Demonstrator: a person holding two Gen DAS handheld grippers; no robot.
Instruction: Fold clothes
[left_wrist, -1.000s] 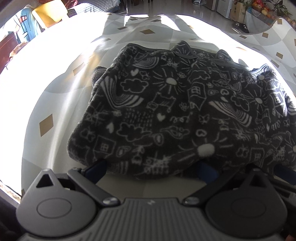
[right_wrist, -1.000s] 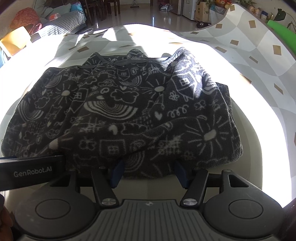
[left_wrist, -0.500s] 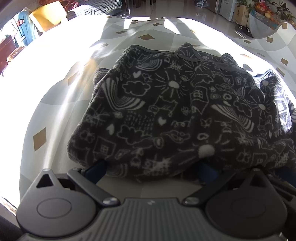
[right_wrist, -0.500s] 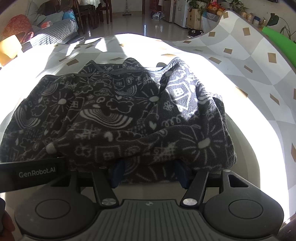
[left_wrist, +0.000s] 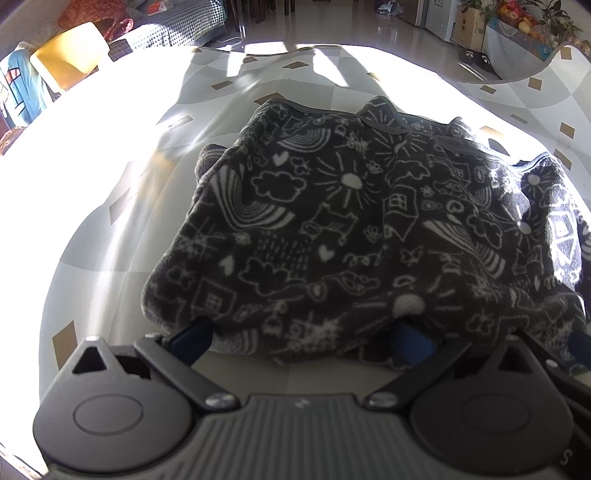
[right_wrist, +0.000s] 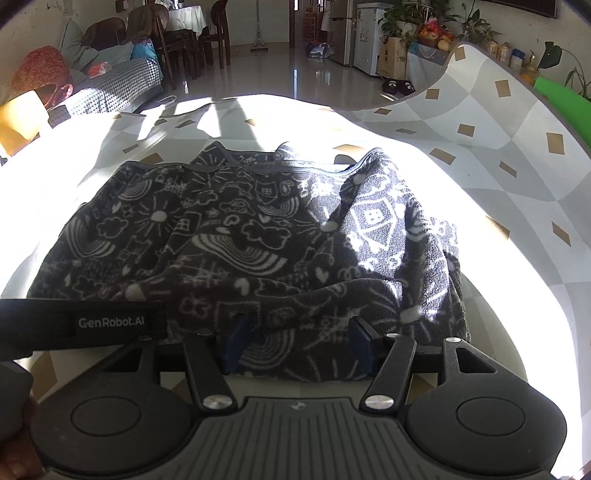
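A dark fleece garment (left_wrist: 332, 229) printed with white doodles lies folded in a thick bundle on the checked tablecloth (left_wrist: 122, 206); the right wrist view shows the same garment (right_wrist: 258, 236). My left gripper (left_wrist: 301, 338) stands wide at the garment's near edge, and its blue pads (left_wrist: 192, 338) are tucked under the fold. My right gripper (right_wrist: 297, 343) sits at the same edge further right, jaws apart, with the fold draped over its blue pads (right_wrist: 236, 343). All the fingertips are hidden under the cloth. The left gripper's body (right_wrist: 81, 325) shows in the right wrist view.
The grey, white and tan checked cloth (right_wrist: 491, 155) covers the table and curls up at the far right. Beyond the table are a shiny floor, chairs (right_wrist: 207, 40), a sofa with cushions (right_wrist: 110, 85), a yellow seat (left_wrist: 70, 55) and plants beside a fruit box (right_wrist: 432, 33).
Both views now show more of the room beyond the table, and the garment sits lower in them. Its near edge stays on the fingertips and both sets of jaws keep their width.
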